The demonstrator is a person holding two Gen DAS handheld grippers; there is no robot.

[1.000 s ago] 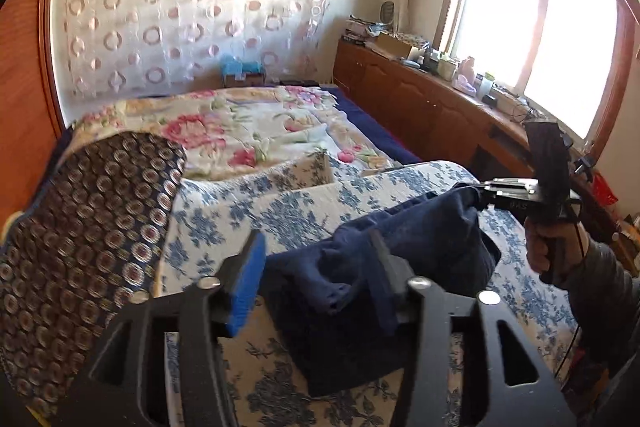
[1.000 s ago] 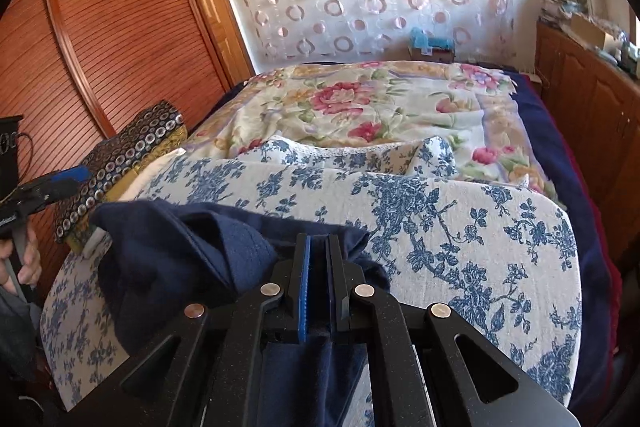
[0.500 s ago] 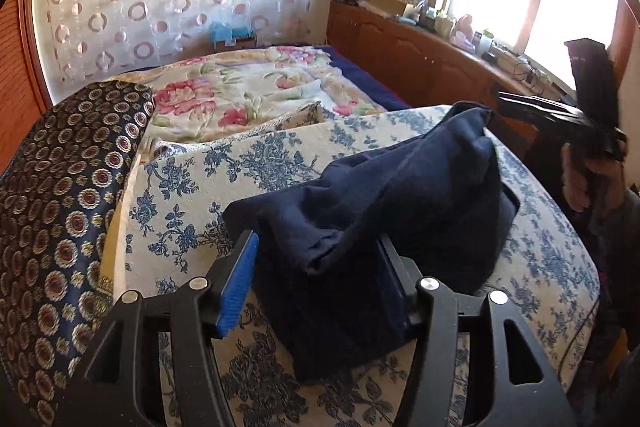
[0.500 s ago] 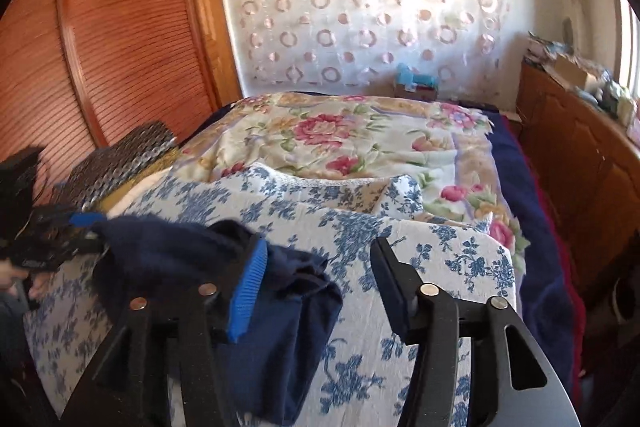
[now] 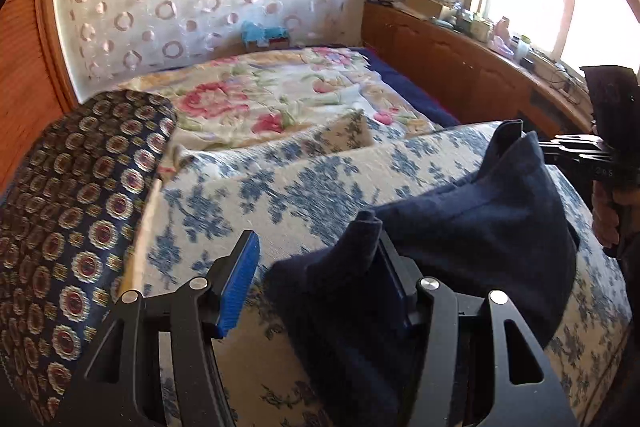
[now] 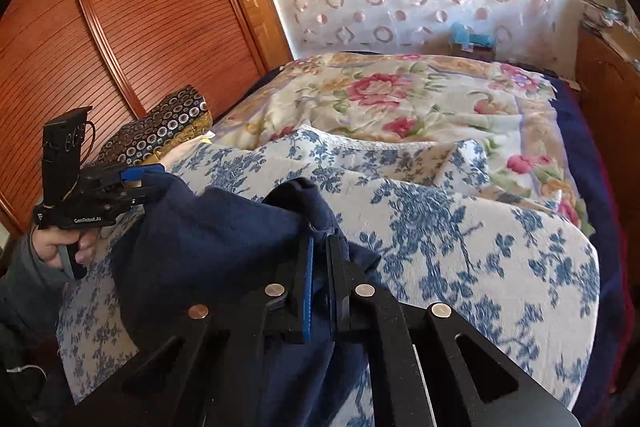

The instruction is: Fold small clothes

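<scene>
A dark navy garment (image 5: 480, 227) lies bunched on a blue-floral quilt (image 5: 300, 187) and is lifted at two ends. My left gripper (image 5: 316, 247) is open. The cloth drapes over its right finger, one corner stands up beside that finger, and the blue left pad (image 5: 240, 279) is bare. My right gripper (image 6: 320, 243) is shut on a fold of the garment (image 6: 208, 235), its jaws closing to a narrow slit with cloth between the pads. Seen from the left wrist, the right gripper (image 5: 560, 149) holds a raised corner at the far right. The left gripper (image 6: 148, 183) shows at the garment's left end.
A dark roll of bedding with a ring pattern (image 5: 80, 207) lies to the left of the quilt. A flowered bedspread (image 5: 260, 95) stretches beyond it. A wooden cabinet (image 5: 440, 51) runs under the window on the right, and a wooden wardrobe door (image 6: 140, 27) stands on the left.
My right gripper opened half a second ago and has shut again on a fold of the garment. The left gripper has sunk towards the quilt, with cloth now draped over its right finger.
</scene>
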